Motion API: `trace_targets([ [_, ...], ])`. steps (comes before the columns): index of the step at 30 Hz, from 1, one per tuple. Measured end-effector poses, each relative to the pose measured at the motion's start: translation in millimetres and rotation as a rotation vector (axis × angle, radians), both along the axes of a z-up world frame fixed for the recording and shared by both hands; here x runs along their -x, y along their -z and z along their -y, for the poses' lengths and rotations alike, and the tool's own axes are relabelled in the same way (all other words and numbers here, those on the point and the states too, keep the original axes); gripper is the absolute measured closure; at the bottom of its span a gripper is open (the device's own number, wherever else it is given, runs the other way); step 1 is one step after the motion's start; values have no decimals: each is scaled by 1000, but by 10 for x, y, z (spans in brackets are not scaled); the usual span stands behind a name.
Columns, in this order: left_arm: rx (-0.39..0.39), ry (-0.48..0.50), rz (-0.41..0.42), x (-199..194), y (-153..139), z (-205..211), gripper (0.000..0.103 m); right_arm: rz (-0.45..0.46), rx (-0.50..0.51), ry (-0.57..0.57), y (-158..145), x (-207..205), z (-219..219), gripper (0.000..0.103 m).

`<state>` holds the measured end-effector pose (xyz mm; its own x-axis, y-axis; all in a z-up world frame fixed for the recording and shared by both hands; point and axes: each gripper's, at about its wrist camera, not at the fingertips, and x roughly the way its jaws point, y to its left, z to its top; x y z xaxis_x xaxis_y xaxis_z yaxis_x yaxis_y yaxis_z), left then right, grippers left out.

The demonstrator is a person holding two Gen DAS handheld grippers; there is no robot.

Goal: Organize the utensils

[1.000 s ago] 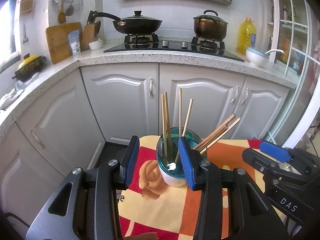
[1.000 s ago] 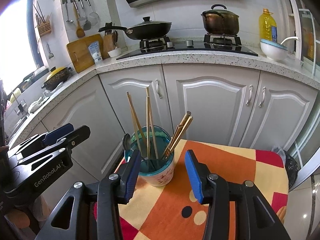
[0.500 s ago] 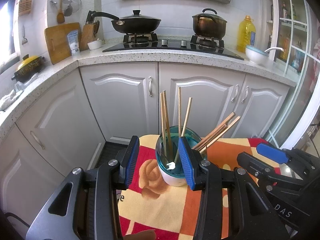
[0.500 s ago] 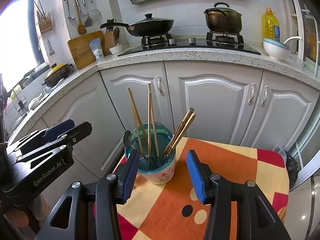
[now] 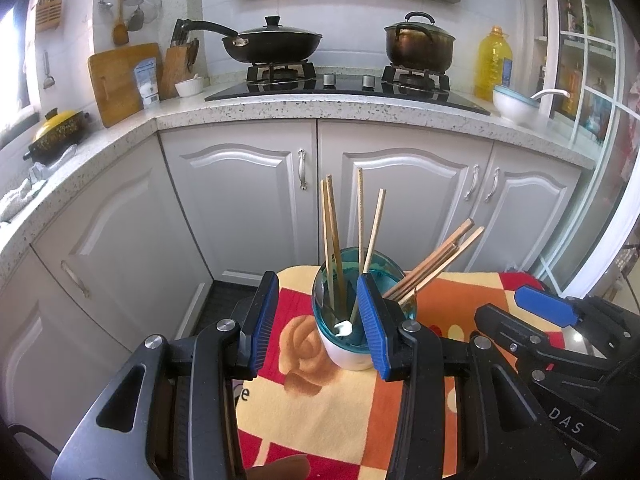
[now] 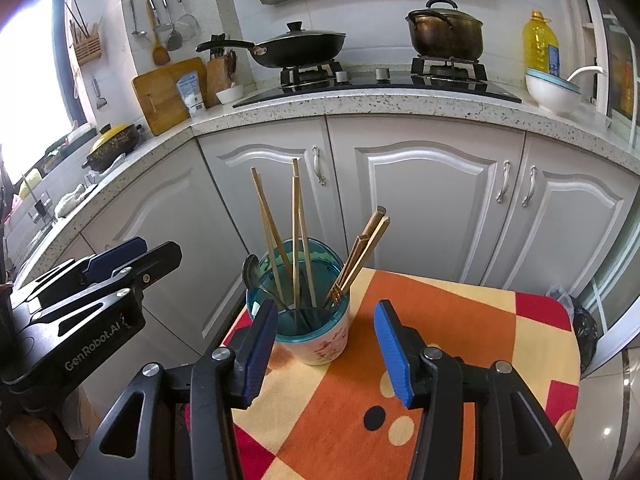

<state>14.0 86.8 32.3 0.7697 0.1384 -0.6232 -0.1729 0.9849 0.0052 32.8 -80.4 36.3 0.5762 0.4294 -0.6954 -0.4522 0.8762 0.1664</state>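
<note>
A white cup with a teal rim [image 5: 348,356] [image 6: 320,346] stands on a small table under an orange, yellow and red cloth [image 5: 320,412] [image 6: 352,396]. Several wooden chopsticks [image 5: 330,240] [image 6: 296,220] stand in it, some leaning right [image 5: 436,260]. A metal spoon [image 6: 251,270] rests against the cup's left rim. My left gripper [image 5: 318,324] hangs open just short of the cup, holding nothing. My right gripper [image 6: 326,350] is also open and empty, the cup showing between its blue pads. Each gripper shows at the edge of the other's view [image 5: 548,312] [image 6: 116,258].
Grey cabinet doors [image 5: 248,208] stand behind the table. On the speckled counter [image 5: 360,110] above sit a hob with a black wok [image 5: 272,44] and a dark pot [image 5: 420,46], an oil bottle [image 5: 494,64] and a white bowl [image 5: 514,102]. A glass door frame [image 5: 600,200] is on the right.
The right gripper's jaws have spread slightly wider. The cup, the utensils and the left gripper look the same.
</note>
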Motion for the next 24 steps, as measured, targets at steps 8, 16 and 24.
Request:
trace_targets([
  [8,4,1,-8,-15,22,6,63,-6,4,-8,23,-5,-13,54],
  [16,12,-1,-18,-32,55,9,63,-9,6,-9,40,-7,-22,54],
  [24,9,0,-19,-37,65,-4,63,-11,5,-11,53,-4,-33,54],
])
